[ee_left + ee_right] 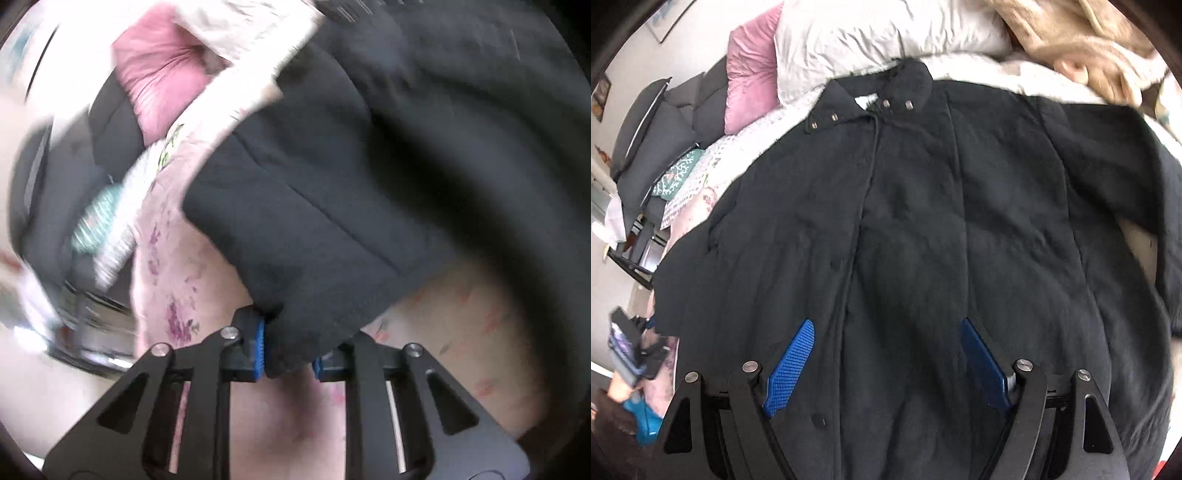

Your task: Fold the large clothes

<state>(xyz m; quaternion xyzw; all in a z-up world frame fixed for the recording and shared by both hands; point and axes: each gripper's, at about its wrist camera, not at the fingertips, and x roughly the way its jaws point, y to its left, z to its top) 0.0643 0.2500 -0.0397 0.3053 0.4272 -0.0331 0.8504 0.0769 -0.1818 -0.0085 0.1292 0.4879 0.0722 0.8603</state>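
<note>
A large black jacket (942, 229) lies front-up on a bed, collar with metal snaps (871, 107) at the far end, sleeves spread to both sides. My right gripper (886, 325) hovers open over the jacket's lower front, its blue pads (790, 369) wide apart and empty. In the left wrist view my left gripper (288, 350) is shut on the cuff end of the jacket's left sleeve (314, 221) and holds it lifted above the floral bedsheet (177, 280). The left gripper also shows in the right wrist view (631, 350) at the jacket's left edge.
A pink pillow (750, 77) and a white pillow (871, 40) lie at the bed's head. A beige blanket (1082, 40) is piled at the far right. A dark padded headboard (665, 122) and a teal patterned cushion (679, 173) sit at the left.
</note>
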